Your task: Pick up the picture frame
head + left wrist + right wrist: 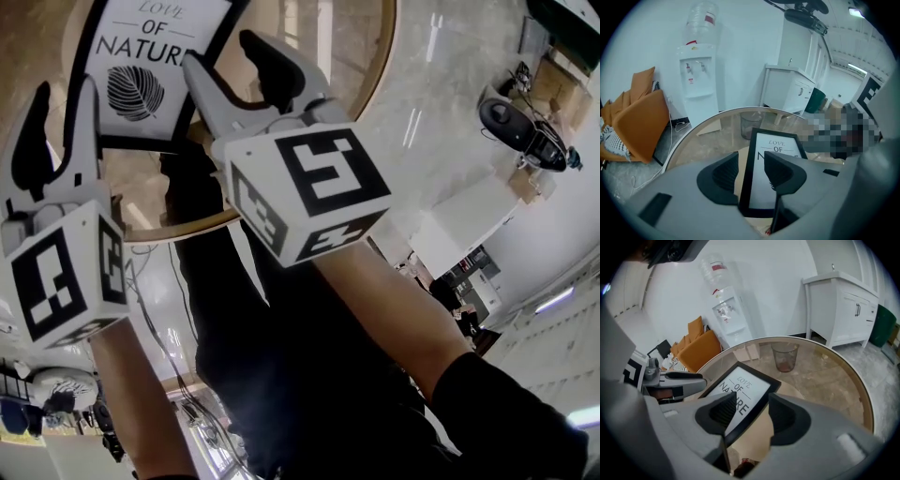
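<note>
Left gripper [66, 89] and right gripper [220, 52]: jaws apart, unclamped, aligned over opposite picture frame [150, 84] edges on the desk [333, 42].

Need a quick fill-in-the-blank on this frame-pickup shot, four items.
1. The picture frame has a ___ border.
2. Its print reads "Love of ___".
3. The glass table under it is ___ in shape.
4. The left tool and right tool are both ___.
Missing words: black; Nature; round; open.
</note>
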`<state>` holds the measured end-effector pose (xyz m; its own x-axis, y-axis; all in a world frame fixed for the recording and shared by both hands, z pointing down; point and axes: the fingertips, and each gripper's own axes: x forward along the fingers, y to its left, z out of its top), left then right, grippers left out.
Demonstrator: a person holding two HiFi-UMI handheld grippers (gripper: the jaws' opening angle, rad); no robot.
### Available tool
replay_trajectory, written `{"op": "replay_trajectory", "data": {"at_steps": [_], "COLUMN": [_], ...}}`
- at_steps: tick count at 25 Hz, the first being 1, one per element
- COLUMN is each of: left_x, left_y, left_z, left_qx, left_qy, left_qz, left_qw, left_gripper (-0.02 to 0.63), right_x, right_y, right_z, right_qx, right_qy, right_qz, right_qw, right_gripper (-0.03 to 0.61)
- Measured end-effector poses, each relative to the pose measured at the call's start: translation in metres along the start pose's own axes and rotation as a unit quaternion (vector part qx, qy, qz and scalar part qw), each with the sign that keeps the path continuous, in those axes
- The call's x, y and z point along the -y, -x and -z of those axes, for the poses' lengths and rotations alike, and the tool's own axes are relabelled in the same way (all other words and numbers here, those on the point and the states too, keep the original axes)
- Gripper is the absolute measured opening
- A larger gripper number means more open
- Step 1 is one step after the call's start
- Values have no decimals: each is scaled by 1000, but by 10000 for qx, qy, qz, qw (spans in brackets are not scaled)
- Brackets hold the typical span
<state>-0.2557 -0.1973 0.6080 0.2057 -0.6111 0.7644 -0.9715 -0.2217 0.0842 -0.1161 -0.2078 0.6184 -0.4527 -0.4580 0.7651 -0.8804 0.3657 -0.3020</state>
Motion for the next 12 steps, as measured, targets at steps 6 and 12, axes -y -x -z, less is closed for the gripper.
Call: {"op": "replay_trajectory", "data": {"at_steps": [6,12], "left_x": [-2,-2], "left_y": [-14,-27], "left_z": [-2,11], "left_qx": [-163,-352], "left_qy": [23,39], "left_qz": [263,375], "left_qw": [9995,9987], "left_gripper": [184,184], "right_x": [2,4], "right_y": [-6,-18], "right_z": [12,22], "right_qx": [-91,-177], "right_qy": [-634,-1094], "right_qz": [122,334], "right_qw": [9979,9933], "right_gripper": [215,212]}}
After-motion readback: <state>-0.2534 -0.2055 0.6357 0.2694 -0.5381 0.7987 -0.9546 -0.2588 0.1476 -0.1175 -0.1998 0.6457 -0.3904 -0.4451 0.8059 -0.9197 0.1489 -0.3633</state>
